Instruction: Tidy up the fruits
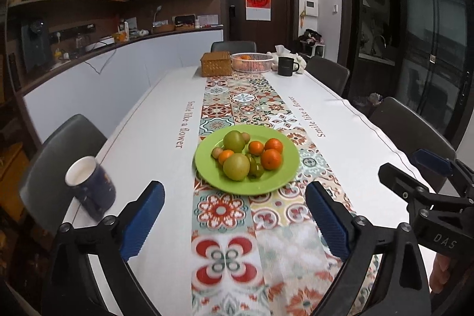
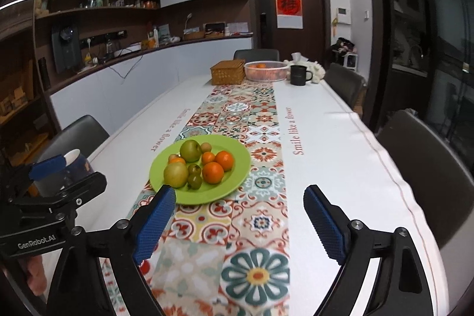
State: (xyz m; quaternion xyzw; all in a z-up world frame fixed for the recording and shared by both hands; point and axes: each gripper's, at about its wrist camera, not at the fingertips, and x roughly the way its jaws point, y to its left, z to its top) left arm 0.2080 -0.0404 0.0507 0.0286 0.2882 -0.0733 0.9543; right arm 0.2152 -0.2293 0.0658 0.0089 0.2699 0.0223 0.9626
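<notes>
Nearest the cameras, left gripper (image 1: 234,219) and right gripper (image 2: 238,222) hung above the patterned table runner (image 1: 228,227), each with its blue-padded jaws spread wide and nothing between them; neither touched any fruit. Judged: both stood clear of the load, so either could make the next pick.

Just beyond, on the runner: green plate (image 1: 284,176), flat and shallow, holding the task's fruit in one loose cluster. Contents: two large green apples (image 1: 236,166), three or more mandarins (image 1: 271,159), a pair of small dark-green fruits (image 1: 255,168) and a few small tan round ones (image 1: 217,152). Pieces lay touching one another, likely gathered there to stop them rolling. Judged: a jaw closing on one piece could nudge its neighbours off the low rim.

Left table edge: dark blue mug (image 1: 91,187), white inside, near the left gripper and a possible obstacle to a sideways sweep.

Far end of the white tablecloth (image 1: 340,120): woven lidded basket (image 1: 216,64), white slatted fruit basket (image 1: 251,62) already holding orange fruit, black mug (image 1: 286,66), crumpled white material behind it. Open cloth lay between plate and baskets.

Around: dark chairs (image 1: 328,73), counter, closed door.
</notes>
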